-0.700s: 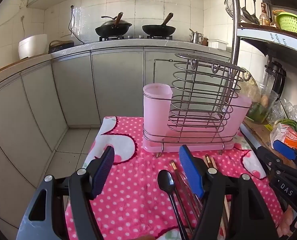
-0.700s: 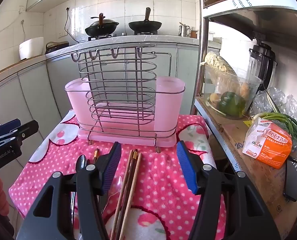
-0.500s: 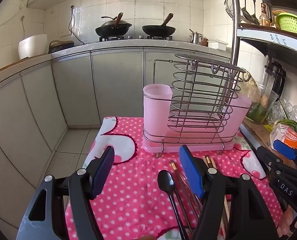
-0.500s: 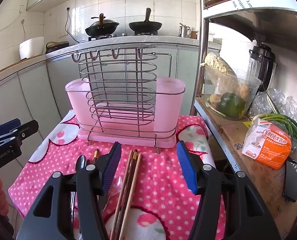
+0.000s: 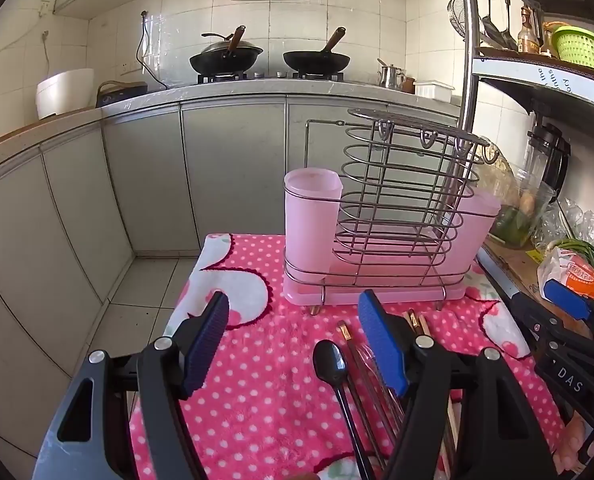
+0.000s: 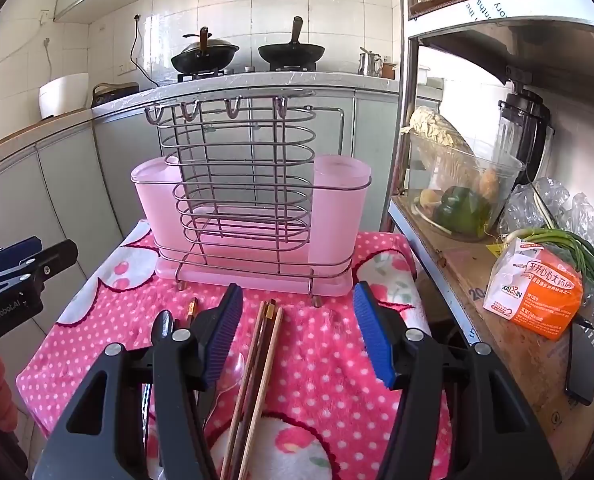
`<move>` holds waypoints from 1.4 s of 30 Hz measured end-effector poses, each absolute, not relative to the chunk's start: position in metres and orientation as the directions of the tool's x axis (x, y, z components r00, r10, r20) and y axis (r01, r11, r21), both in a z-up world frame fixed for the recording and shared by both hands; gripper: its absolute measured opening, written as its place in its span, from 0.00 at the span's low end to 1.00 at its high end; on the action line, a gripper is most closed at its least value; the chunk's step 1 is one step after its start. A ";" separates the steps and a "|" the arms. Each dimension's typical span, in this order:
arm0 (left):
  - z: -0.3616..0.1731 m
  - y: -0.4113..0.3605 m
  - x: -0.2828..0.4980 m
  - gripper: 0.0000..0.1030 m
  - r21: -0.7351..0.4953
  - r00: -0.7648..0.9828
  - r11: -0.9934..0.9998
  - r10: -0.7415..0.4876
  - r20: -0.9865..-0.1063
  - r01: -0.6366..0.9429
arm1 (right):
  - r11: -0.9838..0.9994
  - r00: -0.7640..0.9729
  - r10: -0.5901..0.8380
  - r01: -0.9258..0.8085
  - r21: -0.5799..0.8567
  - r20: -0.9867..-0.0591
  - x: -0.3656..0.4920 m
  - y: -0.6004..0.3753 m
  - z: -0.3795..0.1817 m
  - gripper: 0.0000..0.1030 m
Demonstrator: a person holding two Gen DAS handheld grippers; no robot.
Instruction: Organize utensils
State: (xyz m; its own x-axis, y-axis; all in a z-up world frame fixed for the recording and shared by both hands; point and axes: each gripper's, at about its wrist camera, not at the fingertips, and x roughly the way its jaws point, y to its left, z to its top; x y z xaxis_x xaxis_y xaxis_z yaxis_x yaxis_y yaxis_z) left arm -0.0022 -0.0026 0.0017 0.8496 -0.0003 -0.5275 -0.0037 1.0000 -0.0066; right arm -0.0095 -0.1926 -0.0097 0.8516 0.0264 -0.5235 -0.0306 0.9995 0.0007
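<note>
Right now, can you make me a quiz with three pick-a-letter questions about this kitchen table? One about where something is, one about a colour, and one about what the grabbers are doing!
1. Where do the wooden chopsticks lie?
A. in the pink cup
B. on the spotted cloth, in front of the utensil rack
C. on the stove

2. What colour is the spoon next to them?
A. black
B. yellow
C. red

3. How are the left gripper and right gripper?
A. both shut on chopsticks
B. one holds the spoon
C. both open, holding nothing

Answers: 1 B, they rest flat on the cloth before the rack. 2 A, its bowl is glossy black. 3 C, the blue pads stand wide apart with nothing gripped.
</note>
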 end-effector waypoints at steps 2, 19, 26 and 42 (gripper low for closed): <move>0.002 -0.003 -0.003 0.65 -0.007 0.850 1.000 0.000 -0.527 -0.004 | 1.000 0.852 0.026 -0.031 -0.001 -0.523 -0.009 -0.193 -0.009 0.56; 0.003 -0.003 -0.004 0.65 -0.010 0.850 1.000 -0.004 -0.527 -0.001 | 0.999 0.855 0.025 -0.032 -0.006 -0.518 -0.010 -0.193 -0.008 0.56; 0.003 -0.003 -0.004 0.65 -0.009 0.850 1.000 -0.004 -0.527 -0.001 | 0.999 0.857 0.022 -0.033 -0.011 -0.515 -0.011 -0.193 -0.007 0.56; 0.006 -0.004 -0.004 0.65 -0.011 0.851 1.000 -0.005 -0.525 -0.001 | 0.999 0.859 0.022 -0.037 -0.018 -0.511 -0.012 -0.192 -0.006 0.56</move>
